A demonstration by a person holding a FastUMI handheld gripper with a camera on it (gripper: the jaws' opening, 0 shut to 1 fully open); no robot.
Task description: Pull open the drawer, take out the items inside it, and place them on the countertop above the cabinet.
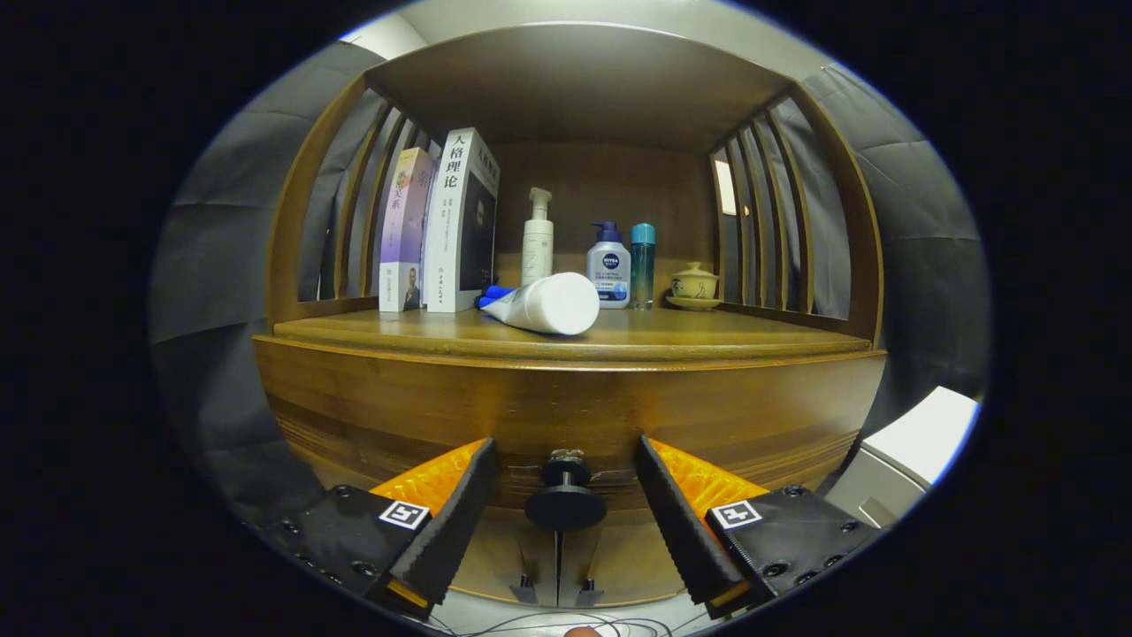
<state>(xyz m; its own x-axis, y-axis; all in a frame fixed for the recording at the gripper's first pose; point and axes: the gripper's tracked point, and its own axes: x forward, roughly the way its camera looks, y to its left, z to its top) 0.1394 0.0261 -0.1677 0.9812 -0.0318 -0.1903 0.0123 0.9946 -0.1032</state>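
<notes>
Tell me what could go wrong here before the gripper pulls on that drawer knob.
1. The gripper is open, with the round black drawer knob between its fingers; pulling before both press on it would probably slip.
2. The white tube with a blue cap lies on its side on the wooden countertop; a jerky pull might roll it off.

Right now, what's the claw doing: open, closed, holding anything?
Claw: open, holding nothing; the drawer knob sits between its fingers, untouched.
</notes>
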